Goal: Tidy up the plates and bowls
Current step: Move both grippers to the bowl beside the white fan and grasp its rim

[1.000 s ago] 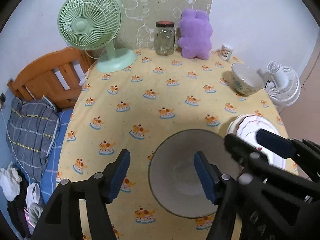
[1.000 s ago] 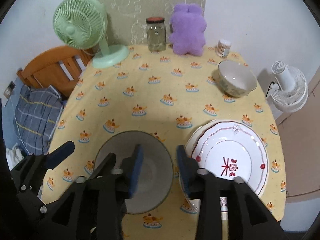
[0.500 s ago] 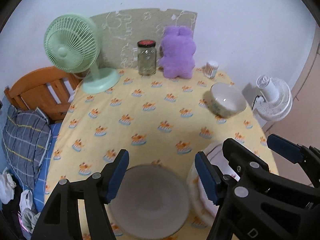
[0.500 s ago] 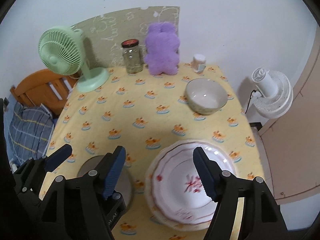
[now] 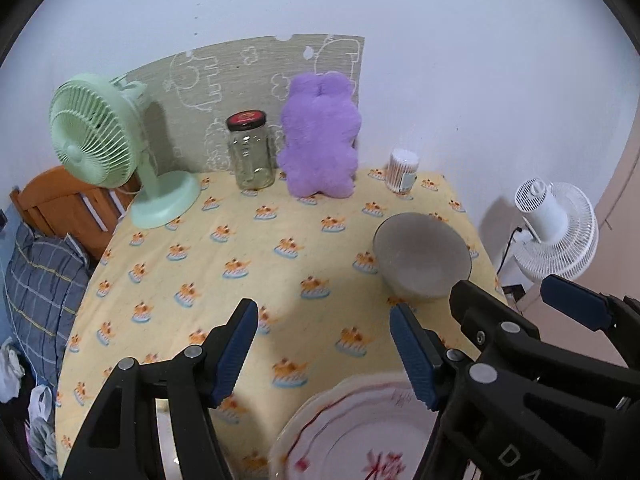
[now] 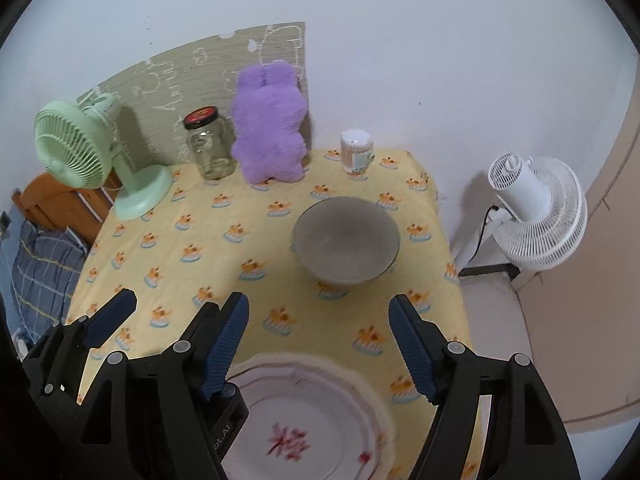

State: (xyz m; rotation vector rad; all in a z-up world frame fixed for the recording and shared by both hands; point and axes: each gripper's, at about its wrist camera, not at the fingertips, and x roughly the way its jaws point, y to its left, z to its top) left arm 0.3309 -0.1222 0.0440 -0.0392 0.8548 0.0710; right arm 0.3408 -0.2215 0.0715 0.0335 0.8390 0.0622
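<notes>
A white plate [image 6: 304,432] with a red pattern lies at the table's near edge, with a second rim showing under it; it also shows in the left wrist view as the plate [image 5: 352,440]. My right gripper [image 6: 318,346] hovers above it, its jaws opening, with nothing between them. My left gripper [image 5: 324,354] is open and empty just to its left, above the yellow cloth. A bowl [image 6: 346,248], grey in shadow, stands apart at the far right, seen from the left wrist as bowl [image 5: 424,256]. The grey bowl seen earlier is hidden behind the fingers.
Along the back wall stand a green fan [image 5: 96,148], a glass jar [image 5: 250,152], a purple plush toy [image 5: 320,140] and a cotton-swab tub [image 5: 402,170]. A white fan [image 6: 536,216] stands off the table's right edge. A wooden chair [image 5: 60,208] and bedding [image 5: 40,280] are on the left.
Both grippers have shifted right, from over the grey bowl to over the plate. The right jaws have spread much wider. The grey bowl has slipped out of view.
</notes>
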